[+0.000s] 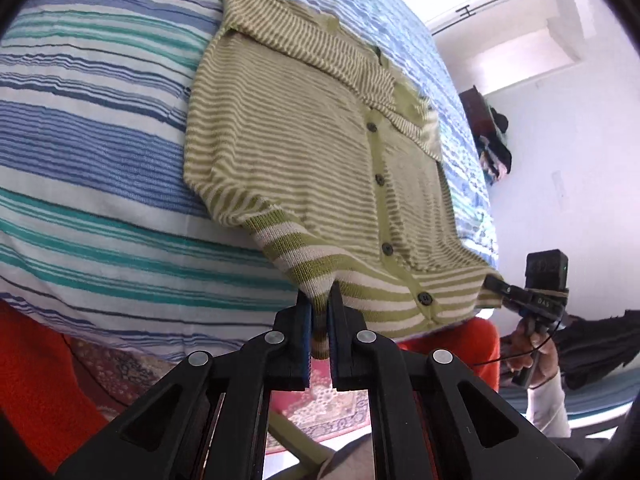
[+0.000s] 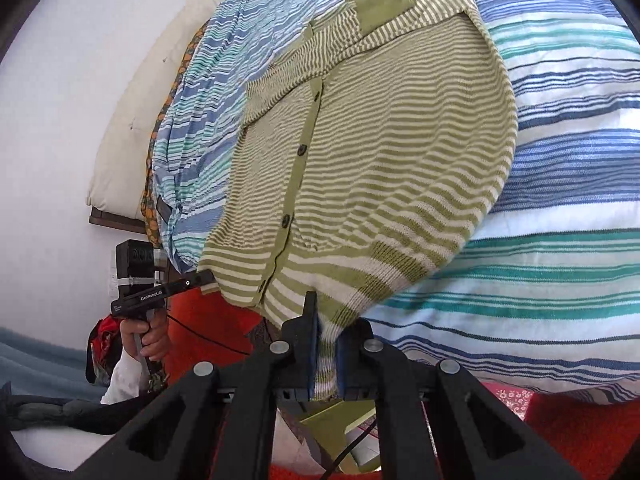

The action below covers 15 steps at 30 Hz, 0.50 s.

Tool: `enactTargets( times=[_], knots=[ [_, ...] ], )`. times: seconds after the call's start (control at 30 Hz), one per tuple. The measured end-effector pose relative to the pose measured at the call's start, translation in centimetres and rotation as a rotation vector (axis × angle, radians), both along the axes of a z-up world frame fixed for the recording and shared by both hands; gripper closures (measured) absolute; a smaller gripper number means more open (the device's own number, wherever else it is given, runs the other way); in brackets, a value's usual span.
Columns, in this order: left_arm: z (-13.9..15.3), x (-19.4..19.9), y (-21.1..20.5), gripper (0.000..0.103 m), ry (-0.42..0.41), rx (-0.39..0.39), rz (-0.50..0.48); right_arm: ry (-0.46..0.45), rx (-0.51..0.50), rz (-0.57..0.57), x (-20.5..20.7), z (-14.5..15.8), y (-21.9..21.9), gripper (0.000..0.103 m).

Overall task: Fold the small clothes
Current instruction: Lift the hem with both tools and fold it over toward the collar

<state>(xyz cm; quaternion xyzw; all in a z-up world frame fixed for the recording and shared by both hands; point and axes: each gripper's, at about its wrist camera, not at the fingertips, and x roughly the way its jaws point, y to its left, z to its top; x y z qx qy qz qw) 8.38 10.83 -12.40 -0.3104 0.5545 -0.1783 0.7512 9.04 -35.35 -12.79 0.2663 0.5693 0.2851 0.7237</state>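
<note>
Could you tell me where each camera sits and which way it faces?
Left wrist: on the left gripper, looking down its jaws, shut on the cardigan hem; right gripper and hand at right.
Right wrist: on the right gripper, jaws shut on the hem; left gripper and hand at left.
Shared: cardigan, striped bedcover, both grippers.

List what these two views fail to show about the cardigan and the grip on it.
- Cardigan back: both views, hidden against the bedspread.
- Hem tips inside the left tool and right tool: covered by the pads.
- Sleeve ends: folded across the chest, partly hidden.
- Floor below: blocked by the tool bodies.
</note>
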Motion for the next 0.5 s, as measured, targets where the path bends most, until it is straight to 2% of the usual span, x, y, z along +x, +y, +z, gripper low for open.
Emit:
enactTargets(
  times=[0.1,0.13,0.33,0.5],
  knots=[
    [1.5,4.9,1.4,0.099,-0.026,-0.063,0.074,-0.063,0.035,-0.071,3.2,1.7,-0.2,0.096],
    [1.8,6.9,1.5,0.099,-0.035,-0.060,0.083,-0.081,0.040,-0.093,4.7,2.2,-0.2,0.096],
    [2.6,19.8,0.4,0.099,-0.078,0.029,0.107,-0.135,0.033,-0.197,16.1,3.1,0.3,0.096],
    [1.3,29.9,-0.2,0.099,-0.068,0.084,0.133,-0.124,0.019,-0.260,26.4,2.3,0.4,0.096]
  ],
)
